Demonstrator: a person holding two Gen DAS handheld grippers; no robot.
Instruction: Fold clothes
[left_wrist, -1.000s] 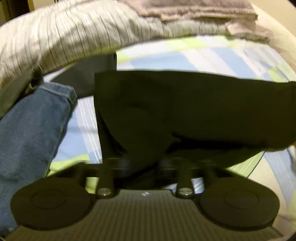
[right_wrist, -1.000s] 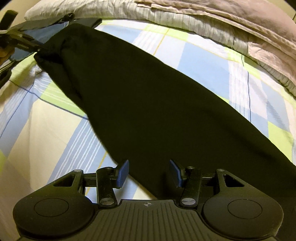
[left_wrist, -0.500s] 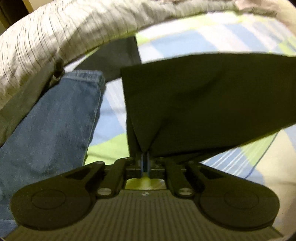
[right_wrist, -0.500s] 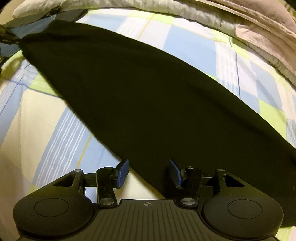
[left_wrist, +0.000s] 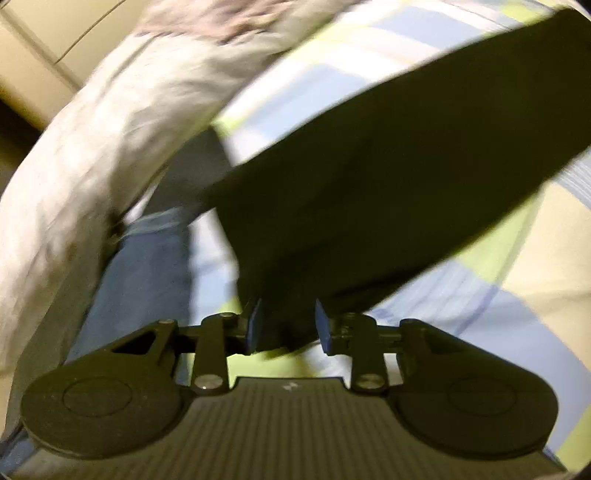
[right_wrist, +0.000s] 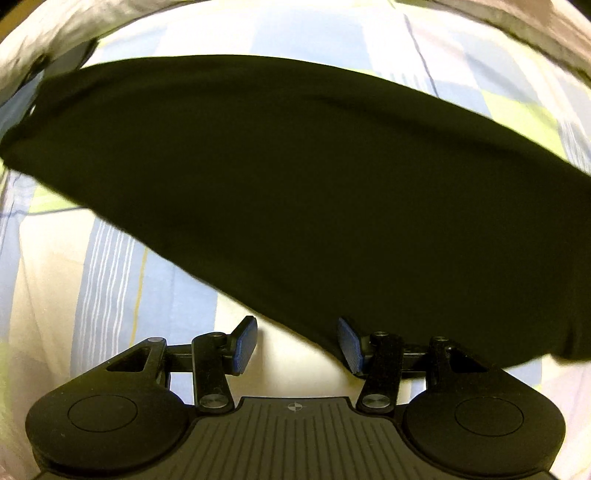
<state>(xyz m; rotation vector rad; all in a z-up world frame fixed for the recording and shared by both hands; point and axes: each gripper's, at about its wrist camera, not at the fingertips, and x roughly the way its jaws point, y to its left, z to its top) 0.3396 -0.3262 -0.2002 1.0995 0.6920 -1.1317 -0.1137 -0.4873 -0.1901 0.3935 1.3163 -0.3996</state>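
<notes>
I take the black garment as my landmark: it lies stretched in a long dark band across the checked bedsheet, whose blue, green and cream squares show on both sides of it. Beyond the garment, along the far edge of the bed, runs the pale striped bedding; in my left view it has swung round into a slanted streak, where a second ago it ran almost level across the top, and the whole view is now blurred. A pair of blue jeans lies just beside the garment's near end, between it and the striped bedding, as it did before. My left gripper was clamped tight on the end of the garment half a second ago; its jaws have just been opening, and now the blue pads stand apart with the dark cloth loose between them, no longer pinched. My right gripper stands spread about as wide as a second ago, holding nothing, with the garment's near edge passing just in front of its right pad. In that view the garment now runs nearly level across the frame, where earlier it slanted down to the right.
</notes>
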